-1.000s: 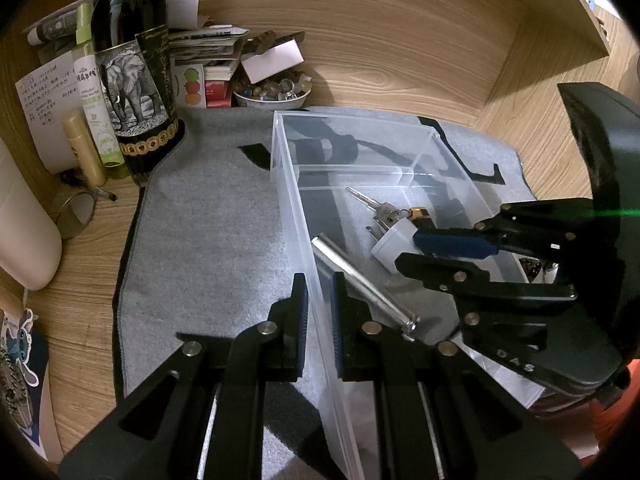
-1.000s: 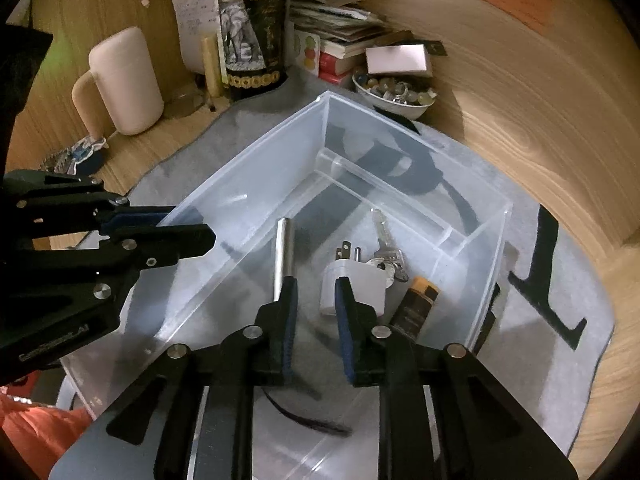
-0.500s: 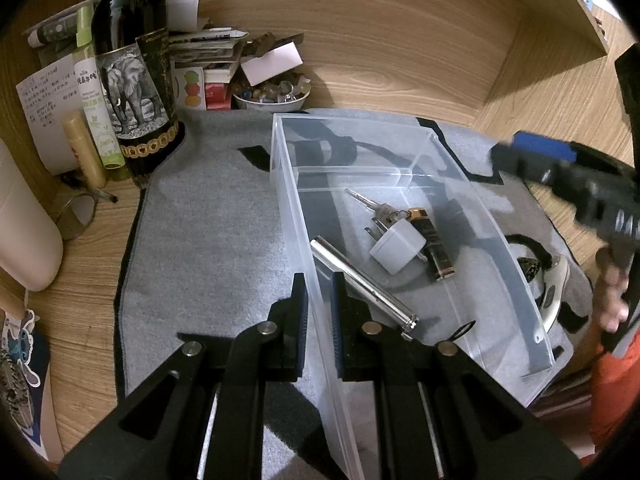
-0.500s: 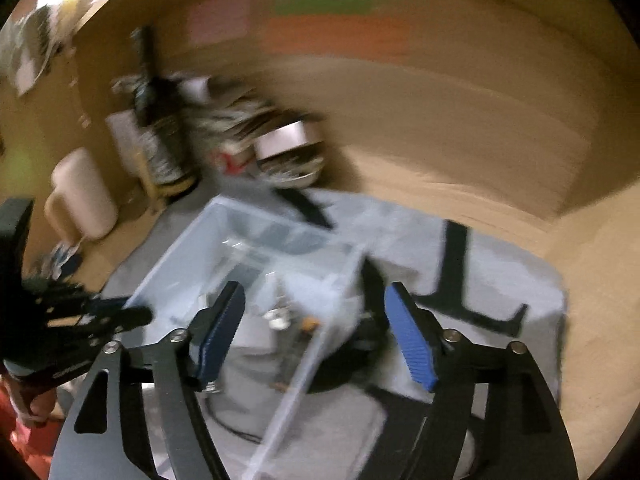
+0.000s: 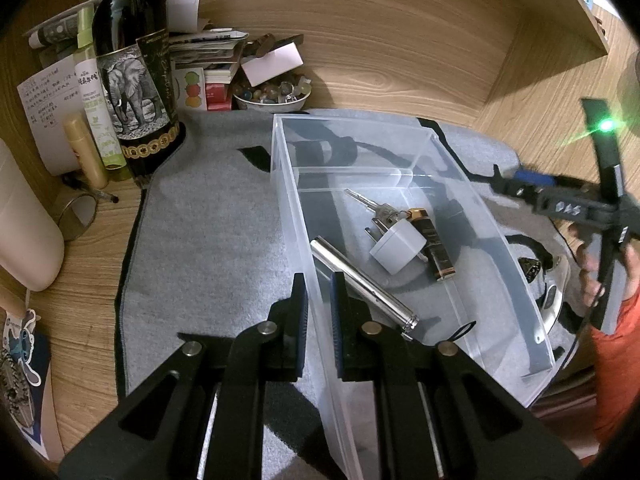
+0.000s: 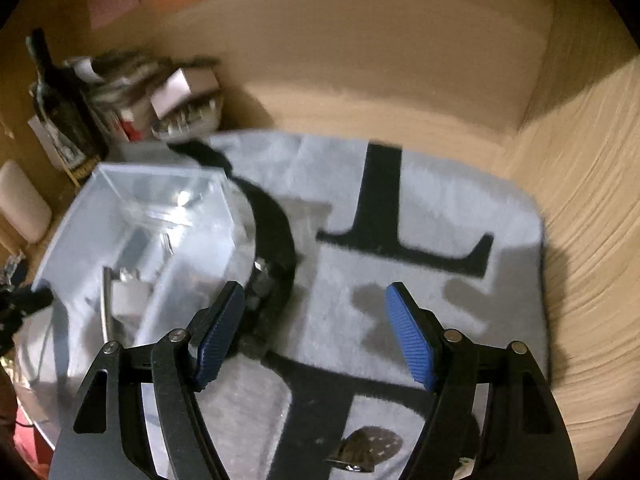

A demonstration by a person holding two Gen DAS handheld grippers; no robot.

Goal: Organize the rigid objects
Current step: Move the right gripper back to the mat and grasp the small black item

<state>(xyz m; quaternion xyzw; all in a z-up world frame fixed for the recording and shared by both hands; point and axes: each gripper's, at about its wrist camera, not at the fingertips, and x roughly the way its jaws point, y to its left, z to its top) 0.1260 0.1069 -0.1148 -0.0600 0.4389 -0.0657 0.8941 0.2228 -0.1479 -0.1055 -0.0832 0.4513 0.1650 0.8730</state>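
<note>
Left tongs (image 5: 318, 300) clamped on the near wall of the clear bin (image 5: 496, 216), which sits on the grey mat (image 5: 208, 216) and holds keys (image 5: 374, 210), plug adapter (image 5: 398, 248), battery (image 5: 434, 248) and metal tube (image 5: 362, 284). Right tongs (image 6: 316, 336) wide apart, empty, over the mat beside the bin. Best to hold the bin steady and lower squarely onto the small dark piece (image 6: 366, 450) at the mat's near edge, probably next.

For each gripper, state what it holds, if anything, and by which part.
The left gripper is shut on the clear plastic bin, clamping its near side wall at the rim. The right gripper is open and holds nothing.
</note>
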